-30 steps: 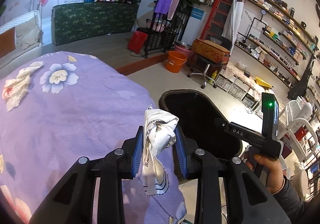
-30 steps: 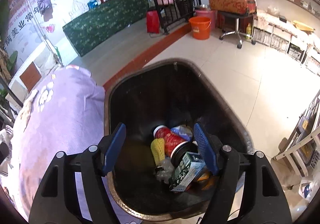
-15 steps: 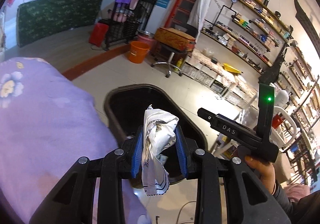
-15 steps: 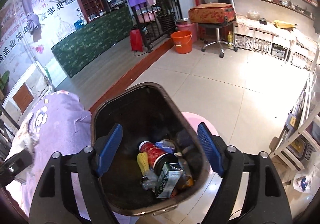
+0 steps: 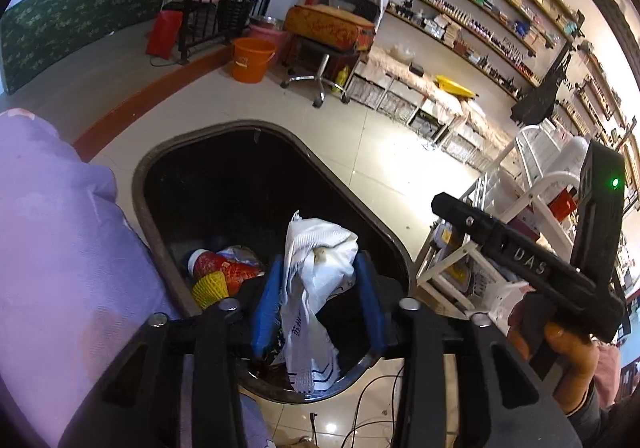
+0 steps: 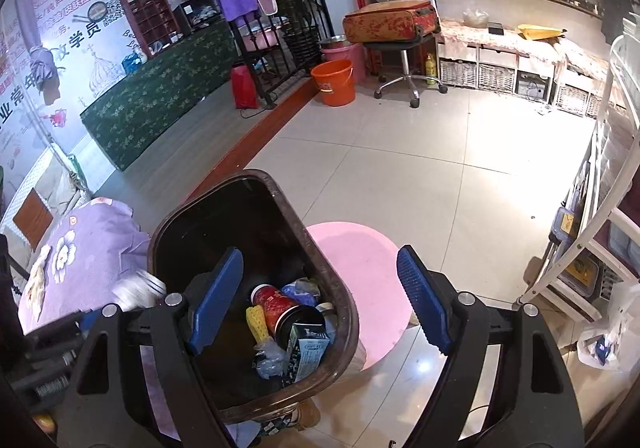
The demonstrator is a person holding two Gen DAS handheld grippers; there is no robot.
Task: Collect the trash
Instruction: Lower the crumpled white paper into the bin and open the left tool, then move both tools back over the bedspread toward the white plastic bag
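Sitting at the upper middle of the frame: an orange bucket (image 6: 334, 82). Standing right of it: a chair (image 6: 404, 48). Lying lower down: a pink mat (image 6: 366, 280).

crumpled white printed wrapper (image 5: 316, 280): hanging over bin mouth | dark brown plastic bin (image 5: 140, 184): upright, holding trash

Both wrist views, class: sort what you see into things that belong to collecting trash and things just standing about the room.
Belongs to the job:
- left gripper, jaws opening around the crumpled white wrapper
- black bin
- red can already in the bin

Just standing about:
- orange bucket
- swivel stool
- pink mat
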